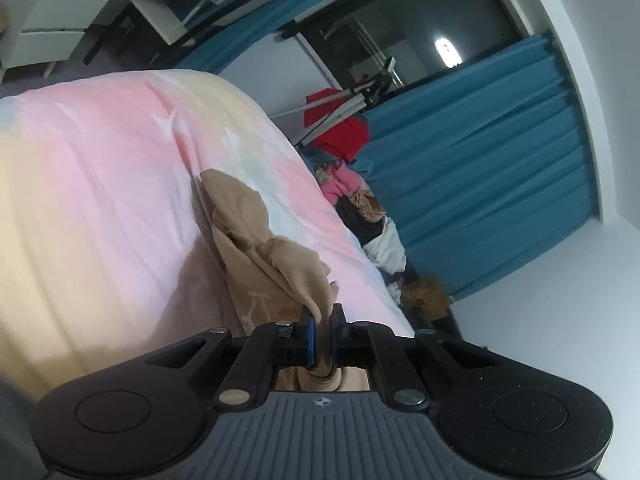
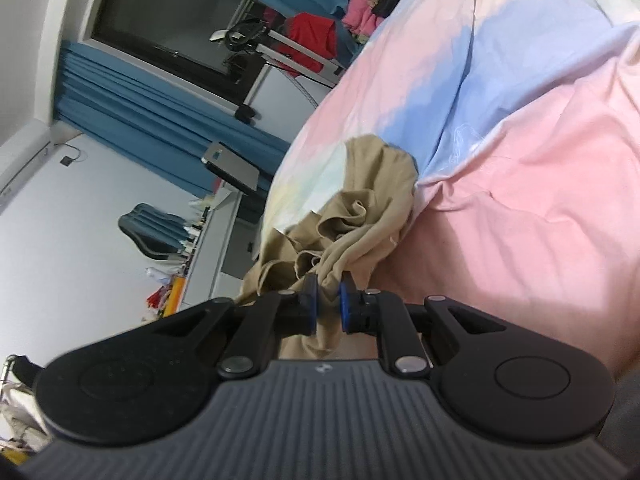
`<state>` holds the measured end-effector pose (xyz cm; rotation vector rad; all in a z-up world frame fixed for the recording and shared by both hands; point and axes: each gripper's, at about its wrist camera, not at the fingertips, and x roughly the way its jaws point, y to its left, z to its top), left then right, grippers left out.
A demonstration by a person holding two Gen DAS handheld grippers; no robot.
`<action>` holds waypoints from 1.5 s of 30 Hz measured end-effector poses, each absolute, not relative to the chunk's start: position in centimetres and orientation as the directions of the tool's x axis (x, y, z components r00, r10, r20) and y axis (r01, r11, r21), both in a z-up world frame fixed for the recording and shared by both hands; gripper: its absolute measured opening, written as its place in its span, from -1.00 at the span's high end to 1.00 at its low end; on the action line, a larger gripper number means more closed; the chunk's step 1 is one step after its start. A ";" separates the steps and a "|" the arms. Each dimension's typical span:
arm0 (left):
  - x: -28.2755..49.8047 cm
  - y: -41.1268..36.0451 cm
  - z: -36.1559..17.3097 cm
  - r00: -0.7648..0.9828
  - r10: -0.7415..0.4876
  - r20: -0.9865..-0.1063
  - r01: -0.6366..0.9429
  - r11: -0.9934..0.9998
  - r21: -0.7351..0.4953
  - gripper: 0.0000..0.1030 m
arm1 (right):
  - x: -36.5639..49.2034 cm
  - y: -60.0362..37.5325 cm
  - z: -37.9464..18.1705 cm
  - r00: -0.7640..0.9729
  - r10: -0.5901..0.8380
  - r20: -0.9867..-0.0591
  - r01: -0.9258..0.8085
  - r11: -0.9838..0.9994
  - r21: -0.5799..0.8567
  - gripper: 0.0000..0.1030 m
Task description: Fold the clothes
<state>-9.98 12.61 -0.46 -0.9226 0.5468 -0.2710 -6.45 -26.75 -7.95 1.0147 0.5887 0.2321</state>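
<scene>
Nearest each lens, at six o'clock: left gripper point(image 1: 323, 314) clenched on a bunched edge of the tan garment point(image 1: 256, 248); right gripper point(image 2: 329, 289) likewise clamped on a thicker fold of the same cloth point(image 2: 360, 200), blue pads pressed into the fabric.

Beyond the jaws, toward twelve o'clock: garment trailing away crumpled and twisted, far end resting on the bed point(image 1: 100, 168), near end lifted clear of the pastel sheet.

Farther off, at two o'clock from the left gripper: pile of clothes point(image 1: 356, 200) at the bed's far edge, then a red cloth point(image 1: 340, 128) on a rack, blue curtains point(image 1: 500, 168) and a dark window behind.

Step in hand, by the look of it: picking up and spreading, both corners gripped, no fold begun. Which part of the garment each gripper holds: hard to tell, possibly hem or shoulders, cloth too bunched.

Next move calls for: drawing the two grips apart to pull the cloth taut, lifting enough to shake out the twist, then laying it flat on the bed without letting either grip slip.
</scene>
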 end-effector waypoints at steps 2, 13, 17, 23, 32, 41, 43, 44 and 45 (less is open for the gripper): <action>-8.9 12.7 0.3 0.831 -0.444 -0.334 -0.018 0.580 -0.815 0.86 | -6.0 -27.1 -7.4 0.824 0.445 -0.350 0.097 0.498 0.862 0.73; 5.2 12.0 0.9 0.818 -0.368 -0.441 -0.135 0.623 -0.770 0.85 | 7.7 -26.3 -6.3 0.829 0.387 -0.404 0.165 0.521 0.837 0.72; 10.7 11.8 -1.1 0.820 -0.318 -0.476 -0.141 0.694 -0.706 0.85 | 13.4 -25.4 -8.3 0.815 0.372 -0.443 0.185 0.559 0.809 0.73; 16.1 11.9 -6.8 0.800 -0.283 -0.529 -0.131 0.778 -0.615 0.83 | 19.0 -25.0 -13.5 0.774 0.379 -0.508 0.205 0.609 0.766 0.72; 17.2 9.9 -6.9 0.806 -0.249 -0.537 -0.025 0.893 -0.450 0.78 | 20.4 -25.0 -15.0 0.758 0.414 -0.504 0.174 0.617 0.768 0.65; 14.4 7.4 -4.0 0.834 -0.190 -0.518 0.088 0.973 -0.215 -0.59 | 17.3 -23.9 -10.5 0.826 0.380 -0.417 -0.002 0.741 0.671 -1.00; 13.8 6.9 -3.7 0.842 -0.201 -0.500 0.126 0.976 -0.179 -0.60 | 16.8 -23.6 -9.9 0.832 0.373 -0.412 -0.029 0.770 0.638 -1.00; 13.5 6.5 -3.5 0.847 -0.201 -0.492 0.142 0.978 -0.155 -0.63 | 16.6 -23.4 -9.6 0.833 0.371 -0.410 -0.041 0.781 0.624 -1.00; 13.4 6.2 -3.6 0.847 -0.206 -0.491 0.162 0.978 -0.130 -0.65 | 16.5 -23.3 -9.5 0.834 0.371 -0.407 -0.053 0.790 0.611 -1.00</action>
